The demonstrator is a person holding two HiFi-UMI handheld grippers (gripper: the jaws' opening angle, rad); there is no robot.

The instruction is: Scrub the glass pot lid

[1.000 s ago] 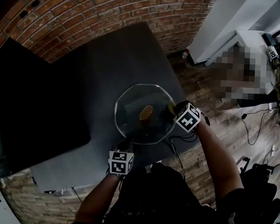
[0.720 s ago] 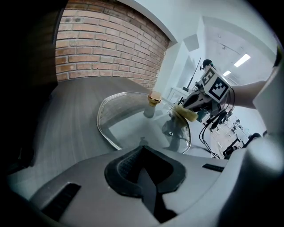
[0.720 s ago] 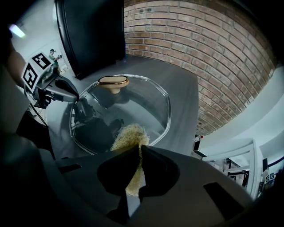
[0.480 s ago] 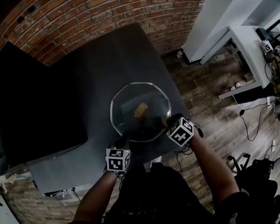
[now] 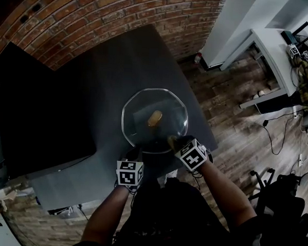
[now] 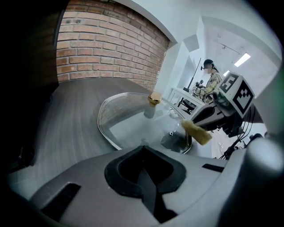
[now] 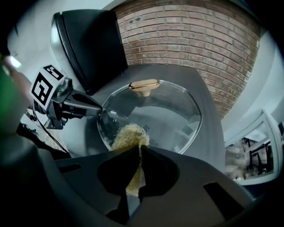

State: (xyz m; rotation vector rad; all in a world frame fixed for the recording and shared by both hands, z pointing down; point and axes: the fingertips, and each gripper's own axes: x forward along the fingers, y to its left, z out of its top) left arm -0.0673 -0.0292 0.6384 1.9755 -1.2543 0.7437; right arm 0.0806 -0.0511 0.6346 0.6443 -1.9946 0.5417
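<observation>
While the right hand-held gripper (image 7: 138, 150) stays clamped on a yellow scrub pad (image 7: 128, 134), it has swept over the last second from the side of the glass pot lid (image 5: 144, 106) round to the near rim, so the pad now sits at the edge closest to the person. That reads as one stroke along the rim finished, with the middle near the tan knob (image 5: 155, 118) probably still to be worked. Just beside it, the left hand-held gripper (image 6: 143, 148) has not shifted: its jaws are drawn together at the lid's near-left rim, apparently pinching it steady. The lid lies knob-up near the front of the dark table (image 5: 121, 61), unmoved.
</observation>
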